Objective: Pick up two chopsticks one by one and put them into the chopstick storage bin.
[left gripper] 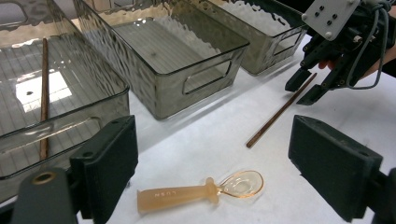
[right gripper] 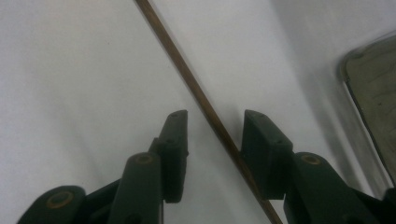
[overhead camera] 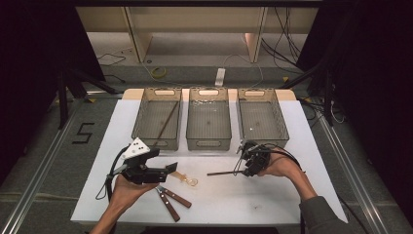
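On the white table (overhead camera: pixel 272 195), three clear smoky bins stand in a row at the far side. The left bin (overhead camera: pixel 158 122) holds one brown chopstick (overhead camera: pixel 168 121) lying along its floor; the middle bin (overhead camera: pixel 208 122) and right bin (overhead camera: pixel 262 119) look bare, though the glare on their ribbed floors makes that hard to confirm.

The left gripper (overhead camera: pixel 168 168) sits low near the table's near-left part with its jaws spread wide, nothing between them. Just ahead of it lies an amber plastic spoon (left gripper: pixel 205 190), bowl pointing right. Two brown-handled utensils (overhead camera: pixel 171 200) lie crossed on the table close to the left hand (overhead camera: pixel 127 187).

The right gripper (right gripper: pixel 212 133) is tipped down over a second chopstick (left gripper: pixel 280 112) lying loose in front of the right bin. Its jaws stand open by a narrow gap on either side of the stick; the right jaw seems nearly to touch it, but they are not closed on it.
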